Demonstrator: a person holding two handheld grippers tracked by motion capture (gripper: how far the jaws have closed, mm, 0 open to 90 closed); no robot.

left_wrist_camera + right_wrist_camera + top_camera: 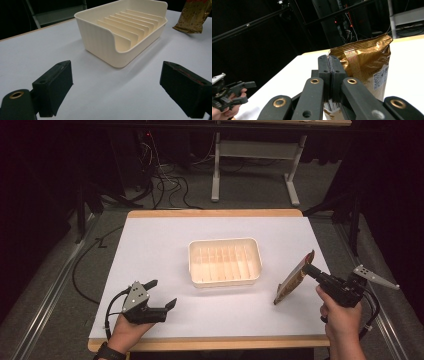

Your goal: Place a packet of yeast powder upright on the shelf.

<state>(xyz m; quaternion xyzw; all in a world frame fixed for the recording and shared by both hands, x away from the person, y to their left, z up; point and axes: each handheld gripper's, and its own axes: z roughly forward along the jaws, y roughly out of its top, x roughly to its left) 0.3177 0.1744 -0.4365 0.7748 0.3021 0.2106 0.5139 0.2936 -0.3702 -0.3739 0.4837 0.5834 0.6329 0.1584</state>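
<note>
A gold foil packet (293, 279) is held tilted over the table's right side, its lower end near the surface. My right gripper (309, 270) is shut on the packet's edge; in the right gripper view the jaws meet at the gripper (330, 65) over the packet (367, 60). A cream slotted tray (225, 261) sits mid-table, several dividers inside. My left gripper (162, 294) rests open at the front left, nothing between its jaws. In the left gripper view the tray (100, 40) stands ahead of the open gripper (116, 85), with the packet (193, 17) at the upper right.
The white table top (160, 245) has a wooden edge. Beyond it are floor cables (170, 185) and a white table frame (250, 155). Dark curtains flank both sides.
</note>
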